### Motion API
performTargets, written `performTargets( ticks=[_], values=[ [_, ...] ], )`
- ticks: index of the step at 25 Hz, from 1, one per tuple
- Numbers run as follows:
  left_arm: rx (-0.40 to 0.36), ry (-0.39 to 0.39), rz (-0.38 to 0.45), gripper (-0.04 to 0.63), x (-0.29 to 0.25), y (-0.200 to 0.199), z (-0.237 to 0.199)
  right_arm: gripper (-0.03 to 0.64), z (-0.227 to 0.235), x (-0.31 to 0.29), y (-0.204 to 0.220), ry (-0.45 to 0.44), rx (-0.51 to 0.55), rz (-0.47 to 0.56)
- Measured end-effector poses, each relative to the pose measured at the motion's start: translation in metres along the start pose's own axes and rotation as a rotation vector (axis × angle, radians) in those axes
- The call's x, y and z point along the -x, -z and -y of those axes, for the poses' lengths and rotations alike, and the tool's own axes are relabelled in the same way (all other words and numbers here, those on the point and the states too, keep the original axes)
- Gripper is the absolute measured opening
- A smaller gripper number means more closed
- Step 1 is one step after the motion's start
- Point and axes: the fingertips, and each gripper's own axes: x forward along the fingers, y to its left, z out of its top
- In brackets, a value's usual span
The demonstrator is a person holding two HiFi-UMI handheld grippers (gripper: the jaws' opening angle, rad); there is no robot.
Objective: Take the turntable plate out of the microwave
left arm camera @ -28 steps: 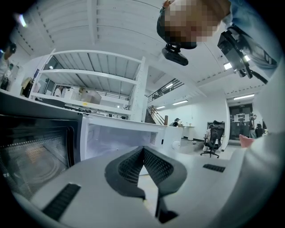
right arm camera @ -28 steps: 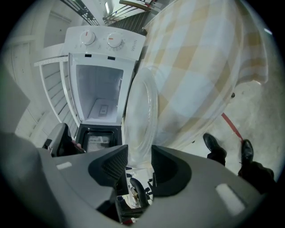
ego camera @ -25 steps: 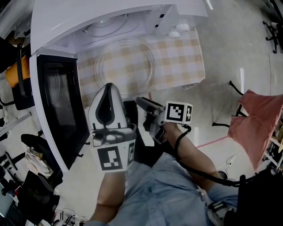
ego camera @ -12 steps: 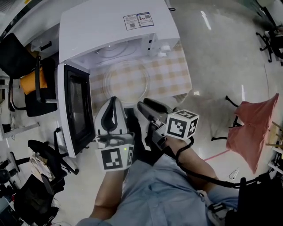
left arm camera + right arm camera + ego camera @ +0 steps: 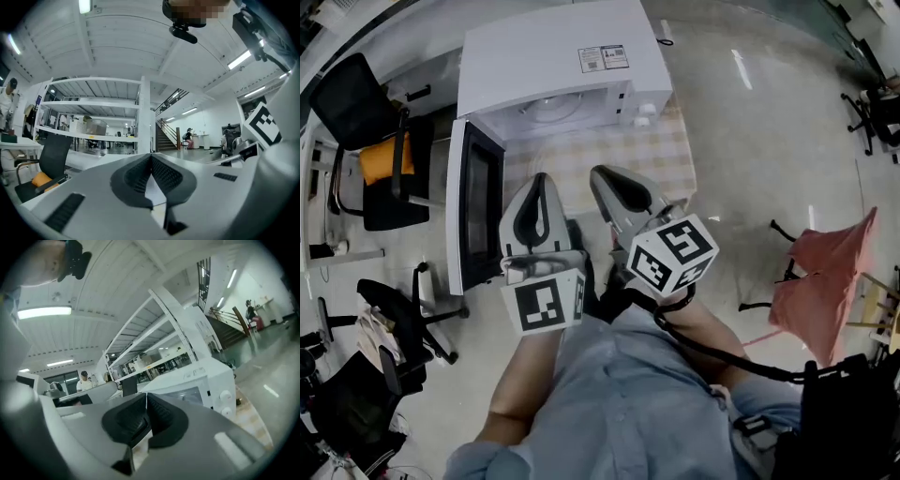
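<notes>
The white microwave (image 5: 553,66) stands on a table with a checked cloth (image 5: 670,159), its door (image 5: 478,216) swung open to the left. Its cavity floor (image 5: 553,108) shows pale and bare. I cannot make out the clear glass turntable plate; both grippers cover much of the cloth in front of the oven. My left gripper (image 5: 539,180) is held level and shut, empty (image 5: 151,154). My right gripper (image 5: 605,173) is beside it; its jaws have just been closing and now meet with nothing between them (image 5: 146,394). The right gripper view shows the microwave (image 5: 206,380) ahead.
Black office chairs (image 5: 384,159), one with an orange cushion, stand left of the table. A red cloth (image 5: 825,272) hangs over a frame at the right. Grey floor surrounds the table. A person's arms and blue shirt (image 5: 619,403) fill the lower head view.
Both grippers have risen and the head view has pulled back from the microwave. The right gripper has rolled, turning its marker cube, and its jaws have closed. The plate no longer shows.
</notes>
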Motion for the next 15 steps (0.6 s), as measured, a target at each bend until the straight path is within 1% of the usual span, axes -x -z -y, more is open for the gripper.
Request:
performTargets(
  ticks=[1,3,7,11,15],
  values=[
    [0.000,-0.001,0.007,0.008,0.001,-0.005,0.000,0.002,-0.004,0.000,-0.008,-0.001,0.031,0.020],
    [0.002,-0.003,0.018,0.008,0.003,-0.012,0.001,0.002,-0.013,0.000,-0.021,-0.007,0.085,0.049],
    [-0.003,-0.006,0.032,0.008,0.005,-0.023,0.002,0.002,-0.027,0.001,-0.037,-0.017,0.162,0.070],
    [-0.005,-0.008,0.043,0.008,0.005,-0.030,0.001,0.000,-0.034,0.003,-0.042,-0.017,0.199,0.075],
    [-0.003,-0.010,0.042,0.008,0.004,-0.030,0.001,0.000,-0.034,0.004,-0.044,-0.016,0.224,0.081]
  ],
)
